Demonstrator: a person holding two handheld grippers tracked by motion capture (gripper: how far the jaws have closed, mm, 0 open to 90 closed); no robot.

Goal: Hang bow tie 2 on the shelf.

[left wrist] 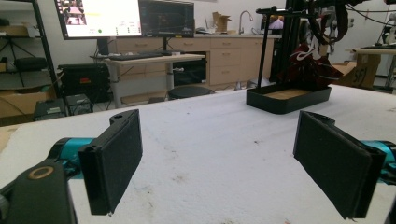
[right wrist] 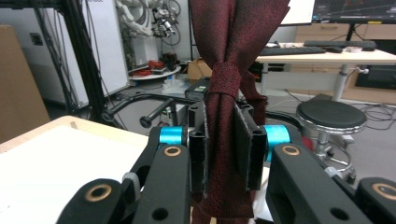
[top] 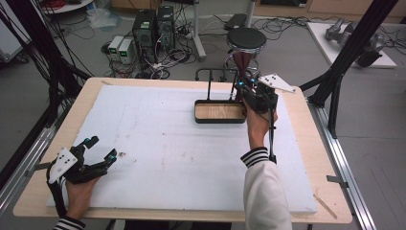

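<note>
No legible text or labels on anything in these views.

The foam mat (top: 158,143) on the desk (top: 33,191) lies open from center through 6 and 9 o'clock. At 1 o'clock the tray (top: 219,112) and its rack posts (top: 209,84) block passage. The tie (top: 243,62) hangs there, with the right gripper (top: 246,87) crowding the tray's right end. The left gripper (top: 98,148) occupies 8 o'clock.
</note>
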